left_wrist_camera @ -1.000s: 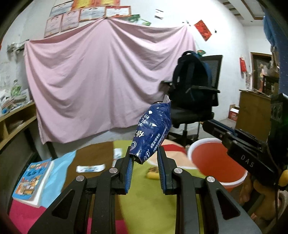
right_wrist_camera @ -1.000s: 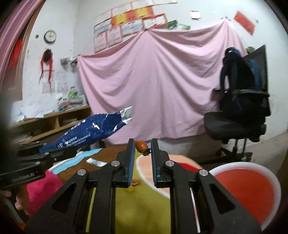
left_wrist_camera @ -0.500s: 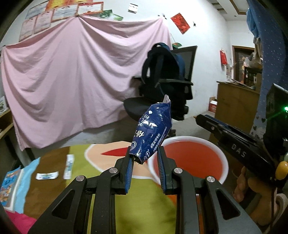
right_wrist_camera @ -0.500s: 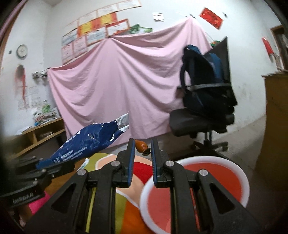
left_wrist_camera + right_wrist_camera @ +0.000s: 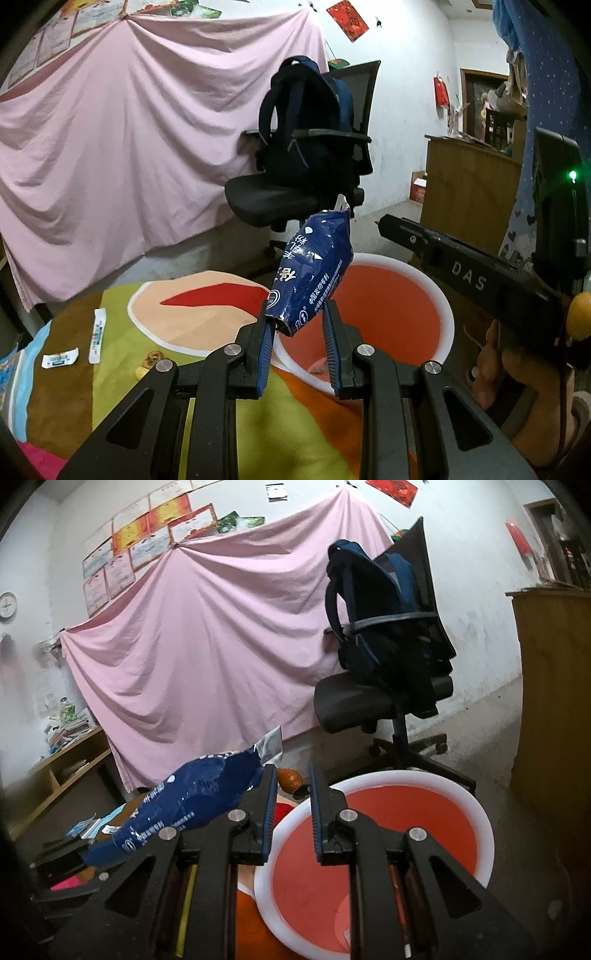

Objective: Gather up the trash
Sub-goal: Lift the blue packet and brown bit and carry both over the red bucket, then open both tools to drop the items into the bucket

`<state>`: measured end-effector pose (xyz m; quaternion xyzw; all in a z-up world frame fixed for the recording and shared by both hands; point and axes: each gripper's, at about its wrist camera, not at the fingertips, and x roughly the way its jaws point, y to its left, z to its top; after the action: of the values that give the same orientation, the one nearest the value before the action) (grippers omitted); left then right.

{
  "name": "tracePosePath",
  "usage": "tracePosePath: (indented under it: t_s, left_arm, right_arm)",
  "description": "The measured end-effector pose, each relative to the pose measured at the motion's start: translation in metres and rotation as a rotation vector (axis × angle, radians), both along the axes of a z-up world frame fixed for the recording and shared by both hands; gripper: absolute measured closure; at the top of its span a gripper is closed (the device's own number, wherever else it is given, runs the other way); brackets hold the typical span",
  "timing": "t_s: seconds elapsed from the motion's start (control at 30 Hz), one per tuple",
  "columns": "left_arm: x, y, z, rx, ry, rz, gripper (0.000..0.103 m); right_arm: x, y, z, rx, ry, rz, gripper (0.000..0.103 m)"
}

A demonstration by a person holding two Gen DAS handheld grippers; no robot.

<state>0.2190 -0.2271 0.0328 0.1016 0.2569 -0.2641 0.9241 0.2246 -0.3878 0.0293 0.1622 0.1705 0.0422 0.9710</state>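
pink sheet (image 5: 122,155) is seen draped over the back wall; black office chair (image 5: 317,177) stands in front of it with a dark backpack (image 5: 306,110) on the seat; wooden cabinet (image 5: 469,192) is at the right; table cloth (image 5: 207,325) in green, peach and red covers the table; red bin with white rim (image 5: 388,310) sits at the table's right edge, seen from above in the right wrist view (image 5: 388,834); left gripper (image 5: 295,332) is clenched on the lower end of a blue snack bag (image 5: 314,280), which is held tilted up over the near rim of the bin; the same bag (image 5: 192,805) is seen at the left of the right wrist view; right gripper (image 5: 291,801) is held above the bin rim with jaws narrowly apart, a small orange-brown scrap (image 5: 290,779) pinched at the tips; two white wrappers (image 5: 98,334) and small yellow bits (image 5: 147,362) lie on the cloth at the left; a hand (image 5: 517,373) is seen under the right tool.
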Motion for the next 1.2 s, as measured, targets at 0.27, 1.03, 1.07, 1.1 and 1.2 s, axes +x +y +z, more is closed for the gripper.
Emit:
tracePosePath:
  t_s: [0.27,1.03,1.07,1.1,1.2]
  left_arm:
    - [0.003,-0.006,-0.009,0.023,0.037,-0.013,0.081]
    - [0.018,-0.005,-0.023,0.002,0.171,0.002,0.08]
    - [0.02,-0.004,-0.023,-0.004,0.177,0.003,0.08]
    - [0.021,-0.003,-0.022,-0.009,0.181,0.005,0.08]
    - [0.022,-0.002,-0.021,-0.02,0.191,0.009,0.08]
  right_arm:
    - [0.005,-0.009,-0.008,0.043,0.049,-0.018,0.057]
    - [0.018,-0.02,-0.023,0.065,0.139,-0.009,0.056]
    - [0.018,-0.02,-0.024,0.067,0.141,-0.01,0.056]
    - [0.019,-0.022,-0.024,0.068,0.143,-0.01,0.056]
    - [0.02,-0.022,-0.025,0.07,0.147,-0.01,0.055]
